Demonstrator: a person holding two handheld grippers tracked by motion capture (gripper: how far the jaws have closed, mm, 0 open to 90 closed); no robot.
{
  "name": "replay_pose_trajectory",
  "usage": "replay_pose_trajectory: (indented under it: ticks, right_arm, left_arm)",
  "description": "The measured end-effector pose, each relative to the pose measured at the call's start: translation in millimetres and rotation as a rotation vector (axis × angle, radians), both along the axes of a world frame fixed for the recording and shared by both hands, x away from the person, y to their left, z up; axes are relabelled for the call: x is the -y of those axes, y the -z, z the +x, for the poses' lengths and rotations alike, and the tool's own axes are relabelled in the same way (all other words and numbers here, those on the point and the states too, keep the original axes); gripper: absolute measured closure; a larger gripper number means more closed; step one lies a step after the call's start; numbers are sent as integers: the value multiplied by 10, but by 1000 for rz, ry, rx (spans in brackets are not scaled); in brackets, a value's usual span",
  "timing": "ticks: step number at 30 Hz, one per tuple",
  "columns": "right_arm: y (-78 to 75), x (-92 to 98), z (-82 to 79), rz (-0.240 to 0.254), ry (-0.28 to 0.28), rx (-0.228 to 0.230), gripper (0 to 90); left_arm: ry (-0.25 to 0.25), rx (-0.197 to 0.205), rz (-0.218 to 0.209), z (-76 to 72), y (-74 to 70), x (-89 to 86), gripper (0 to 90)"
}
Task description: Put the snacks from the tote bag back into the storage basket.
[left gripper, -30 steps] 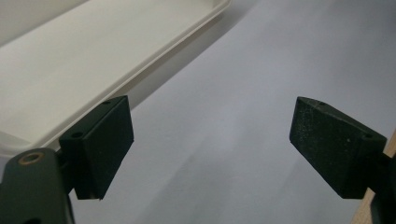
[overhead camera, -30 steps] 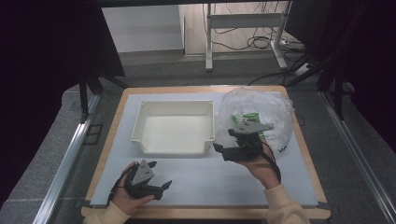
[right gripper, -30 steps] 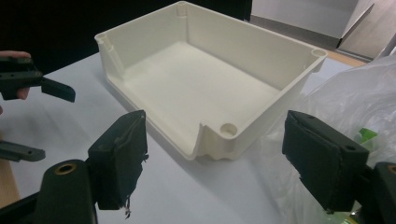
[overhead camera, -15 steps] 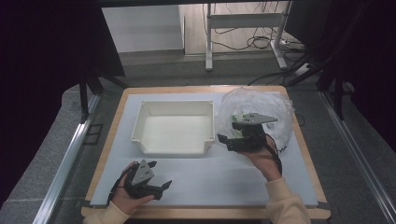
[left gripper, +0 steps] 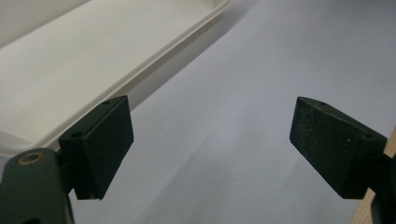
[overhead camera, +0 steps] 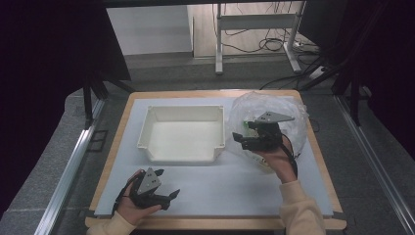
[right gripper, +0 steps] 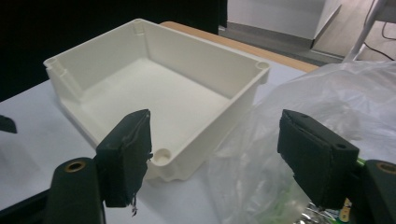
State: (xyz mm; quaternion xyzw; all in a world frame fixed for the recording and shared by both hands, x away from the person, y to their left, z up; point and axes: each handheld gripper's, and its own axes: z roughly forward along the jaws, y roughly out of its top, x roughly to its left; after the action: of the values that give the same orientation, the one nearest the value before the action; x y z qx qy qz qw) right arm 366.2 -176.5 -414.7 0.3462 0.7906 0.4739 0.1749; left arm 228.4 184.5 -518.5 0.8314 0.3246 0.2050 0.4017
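Both grippers' jaws wide, nothing held: right gripper (overhead camera: 244,139) over clear plastic bag (overhead camera: 293,115) (thin, slippery, crinkly); pinch bunched fold.

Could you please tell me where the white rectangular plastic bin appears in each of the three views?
High view: the white rectangular plastic bin sits centre, left of the clear plastic bag.
Left gripper view: its side wall fills the upper left.
Right gripper view: it lies upper left of centre.
Shared landmark: the pale grey table mat.

Cream sleeves (overhead camera: 298,213) — black fingers (right gripper: 126,156)
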Motion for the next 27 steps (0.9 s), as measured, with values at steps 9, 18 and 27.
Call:
replay_pose_trajectory:
  ticks: [9, 18, 27]
  right_arm:
    - [3, 189, 163, 22, 41, -18, 276]
    - [12, 374, 280, 33, 79, -28, 288]
    - [-38, 525, 353, 37, 115, -36, 300]
  left_arm:
    - [1, -1, 4, 1, 3, 0, 134]
    - [4, 0, 4, -3, 0, -7, 134]
    - [4, -1, 5, -15, 0, -1, 134]
